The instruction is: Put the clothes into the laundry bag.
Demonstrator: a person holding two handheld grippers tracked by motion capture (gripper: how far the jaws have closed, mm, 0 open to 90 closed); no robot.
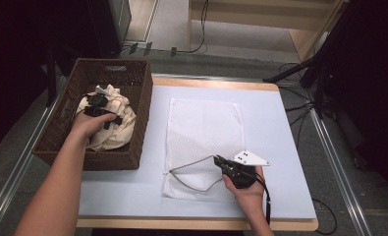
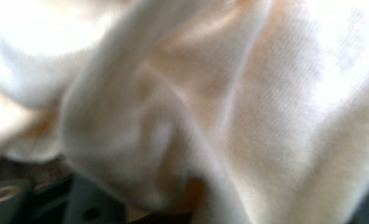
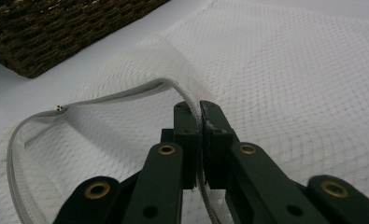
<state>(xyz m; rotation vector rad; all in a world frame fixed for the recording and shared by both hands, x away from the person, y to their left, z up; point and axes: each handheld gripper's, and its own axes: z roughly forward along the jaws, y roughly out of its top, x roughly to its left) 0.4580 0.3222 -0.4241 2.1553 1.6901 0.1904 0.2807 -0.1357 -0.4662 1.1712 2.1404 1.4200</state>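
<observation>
On the table, seen from the high view:

Basket: brown wicker basket (image 1: 138, 105) at 9 o'clock on the pale table top (image 1: 280, 147), its long side just beside the bag.
Cream cloth: bundled cream cloth (image 1: 114, 120) heaped inside the basket; in the left gripper view it crowds right up against the lens (image 2: 182, 102).
Mesh bag: white mesh laundry bag (image 1: 206, 128) flat at table centre, its mouth toward 6 o'clock, zip edge (image 3: 126, 91) lifted into an arch.
Left gripper: your left gripper (image 1: 97, 105) is sunk into the cream cloth at 9 o'clock. Cloth lies between the jaws, but whether the pads have bitten yet cannot be told from these pictures.
Right gripper: your right gripper (image 3: 200, 116) sits at 5 o'clock with jaws together, clamped on the upper lip of the bag's zip edge, holding the mouth open.
Step in hand: judged as taking hold of the cloth in the basket while the bag is held open for it.
Next move calls for: a firm bite on a thick fold, then a lift clear of the basket's rim toward 3 o'clock and down to the mouth at 6 o'clock. Keep your right hand high and steady so the opening does not sag.
Caution: the bundle looks bulkier than the opening; feed a corner in first.
</observation>
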